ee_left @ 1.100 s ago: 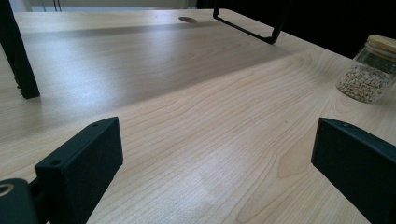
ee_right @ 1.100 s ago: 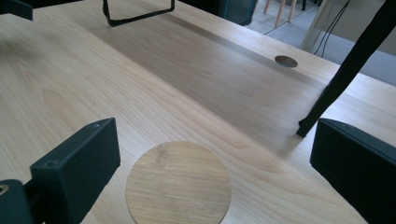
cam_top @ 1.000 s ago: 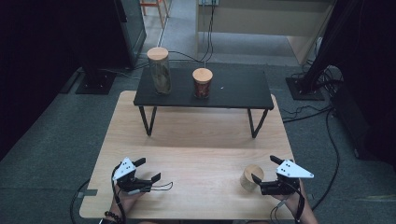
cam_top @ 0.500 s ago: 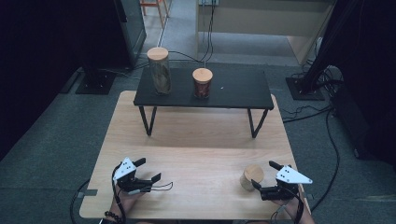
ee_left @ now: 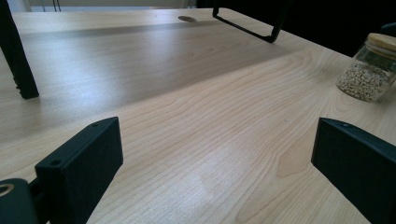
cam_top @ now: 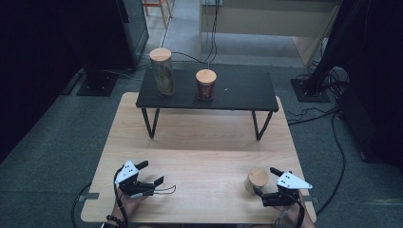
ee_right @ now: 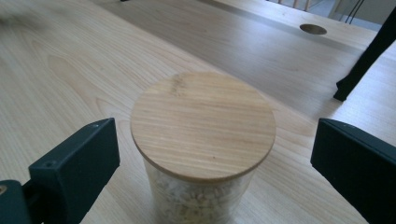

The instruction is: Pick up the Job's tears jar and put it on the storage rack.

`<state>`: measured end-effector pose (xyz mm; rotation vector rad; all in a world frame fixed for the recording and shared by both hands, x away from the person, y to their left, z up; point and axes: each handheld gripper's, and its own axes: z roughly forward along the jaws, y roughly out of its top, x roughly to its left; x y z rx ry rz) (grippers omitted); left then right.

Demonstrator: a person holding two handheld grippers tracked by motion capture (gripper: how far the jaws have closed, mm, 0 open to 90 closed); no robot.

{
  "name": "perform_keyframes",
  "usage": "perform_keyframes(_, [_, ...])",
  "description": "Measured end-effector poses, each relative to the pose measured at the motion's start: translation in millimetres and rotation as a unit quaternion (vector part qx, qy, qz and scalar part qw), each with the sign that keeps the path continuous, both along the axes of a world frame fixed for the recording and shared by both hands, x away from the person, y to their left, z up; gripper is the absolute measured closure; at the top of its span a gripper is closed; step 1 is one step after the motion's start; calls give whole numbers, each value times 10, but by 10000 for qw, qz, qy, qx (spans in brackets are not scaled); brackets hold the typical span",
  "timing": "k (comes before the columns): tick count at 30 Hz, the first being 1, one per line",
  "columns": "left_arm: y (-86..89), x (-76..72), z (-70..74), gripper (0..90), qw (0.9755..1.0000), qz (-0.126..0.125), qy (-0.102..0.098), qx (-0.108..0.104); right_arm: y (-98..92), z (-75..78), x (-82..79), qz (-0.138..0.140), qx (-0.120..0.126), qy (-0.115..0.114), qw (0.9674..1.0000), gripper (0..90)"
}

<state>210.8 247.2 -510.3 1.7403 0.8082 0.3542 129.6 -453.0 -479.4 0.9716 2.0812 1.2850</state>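
My right gripper (cam_top: pixel 264 184) sits at the jar's (cam_top: pixel 257 179) four o'clock, fingers released around it, not touching. My left gripper (cam_top: pixel 149 172) rests released on the bench (cam_top: pixel 204 156).

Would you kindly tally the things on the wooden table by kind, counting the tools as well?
Jars with wooden lids: 3 — tall jar and short dark jar on the black stand, small jar by the right tool.
Black stands: 1.
Tools: 2 — left tool, right tool.
Total: 6.
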Motion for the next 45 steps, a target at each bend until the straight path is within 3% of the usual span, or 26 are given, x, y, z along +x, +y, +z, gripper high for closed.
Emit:
perform_keyframes(17, [-9,3,8,21,10000,-3,11,31,-69,-178,41,-57,132,125,9998,12])
perform_keyframes(22, [-11,1,8,21,10000,0,6,32,-25,-174,73,-22,-12,179,9998,12])
perform_keyframes(31, [-15,0,11,21,10000,-2,3,49,28,-165,137,63,-55,201,9998,20])
perform_keyframes(38, [-10,-1,8,21,10000,-1,-1,34,89,-160,198,125,-55,213,9997,58])
perform_keyframes(45, [-2,4,3,21,10000,-14,2,11,81,-162,203,145,-40,216,9997,154])
